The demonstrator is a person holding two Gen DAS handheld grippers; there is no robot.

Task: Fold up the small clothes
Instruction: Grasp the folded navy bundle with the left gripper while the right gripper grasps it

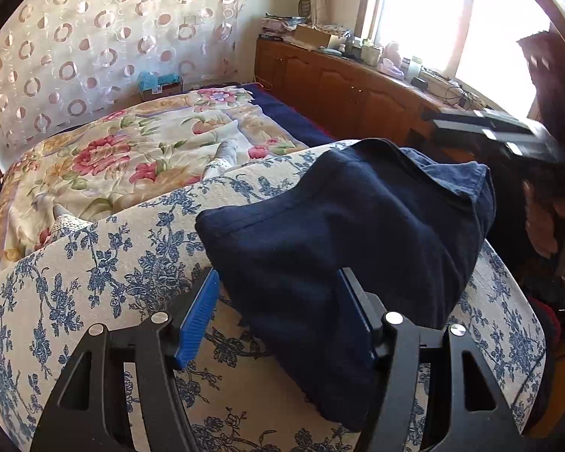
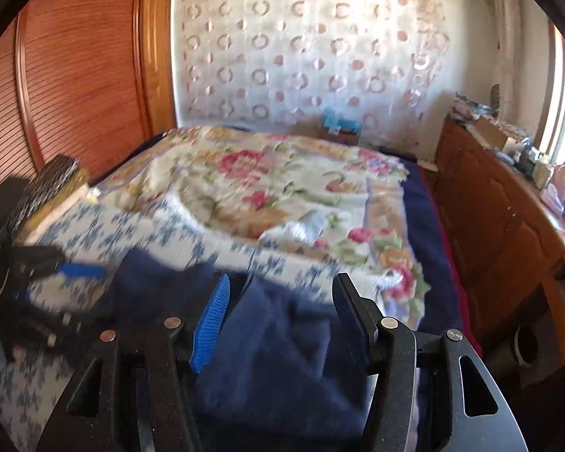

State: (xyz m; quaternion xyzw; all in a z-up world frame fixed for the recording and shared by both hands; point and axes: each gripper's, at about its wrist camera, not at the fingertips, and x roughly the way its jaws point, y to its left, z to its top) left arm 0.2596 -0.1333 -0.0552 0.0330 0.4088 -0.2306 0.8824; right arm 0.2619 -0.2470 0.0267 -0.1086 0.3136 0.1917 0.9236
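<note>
Bed [image 1: 105, 158] with floral quilt fills the room, a blue-flowered white cloth [image 1: 105, 263] spread over its near end. Folded navy garment [image 1: 342, 233] lies on that cloth. Left tool [image 1: 278, 312] has fingers apart, garment's near edge between them, unpinched. Right tool [image 2: 282, 312] is also spread above the garment, view blurred.

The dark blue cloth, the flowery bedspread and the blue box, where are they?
dark blue cloth [image 1: 339, 233], left wrist view, middle of its top.
flowery bedspread [image 1: 105, 158], left wrist view, a red flower.
blue box [image 1: 158, 80], left wrist view, its front.
</note>
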